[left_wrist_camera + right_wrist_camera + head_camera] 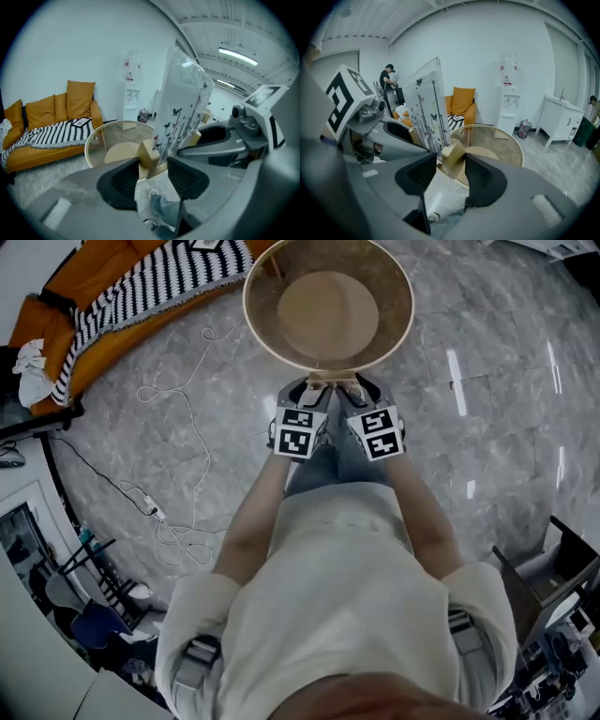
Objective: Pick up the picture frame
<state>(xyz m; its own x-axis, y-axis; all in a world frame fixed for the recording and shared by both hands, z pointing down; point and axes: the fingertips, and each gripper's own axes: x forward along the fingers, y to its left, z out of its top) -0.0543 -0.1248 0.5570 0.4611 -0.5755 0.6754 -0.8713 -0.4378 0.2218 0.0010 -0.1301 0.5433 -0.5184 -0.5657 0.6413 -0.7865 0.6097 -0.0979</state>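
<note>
My left tongs [152, 164] pinched one wooden foot [146, 151] of the picture frame [180, 108], and my right tongs [451, 161] pinched the other foot [454, 152]. The clear panel with its printed butterflies stood upright between the two tongs. It was held in the air just off the near rim of the round glass worktop [389, 287].

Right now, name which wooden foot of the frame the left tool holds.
The picture frame's left-end foot, clamped between the left tool's jaws; the right-end foot sits in the right tool.
</note>
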